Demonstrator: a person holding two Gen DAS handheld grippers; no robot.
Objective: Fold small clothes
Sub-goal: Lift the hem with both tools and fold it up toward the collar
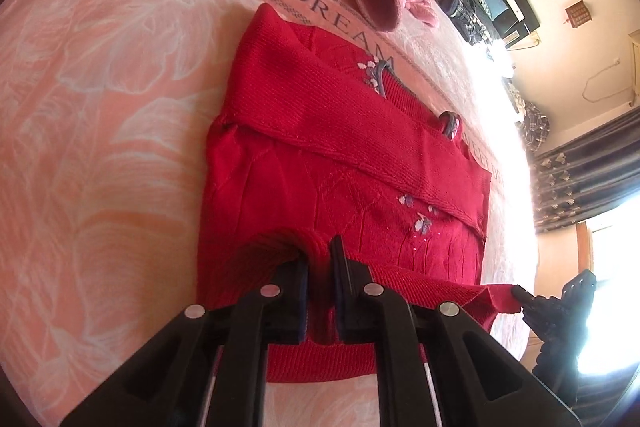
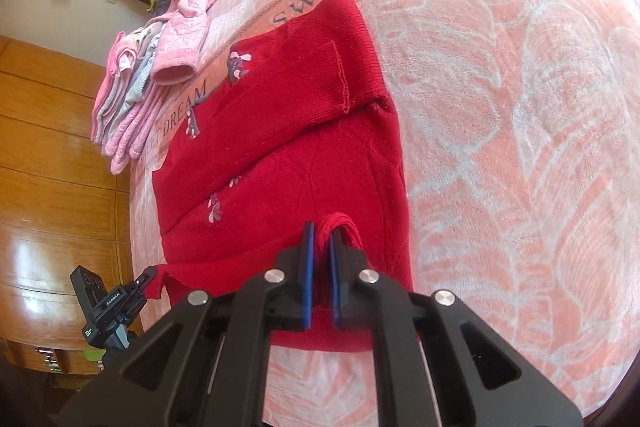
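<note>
Left wrist view showed the left gripper closed on the near hem of the red sweater, with a fold of the knit pinched between its two fingers. The sweater lay flat on the pink blanket, which carried the words "SWEET DREAM". Both sleeves were folded across the body of the sweater, and small grey-white flowers were stitched on the front. At the right edge of the same view, the right gripper held the other corner of the hem, which was lifted a little from the blanket.

In the right wrist view, the right gripper was also closed on a raised fold of the sweater, and the left gripper pinched the hem corner at the left side. Beyond the sweater, a stack of folded pink clothes rested on the blanket, with a loose pink garment beside it. A wooden wardrobe stood behind the bed.
</note>
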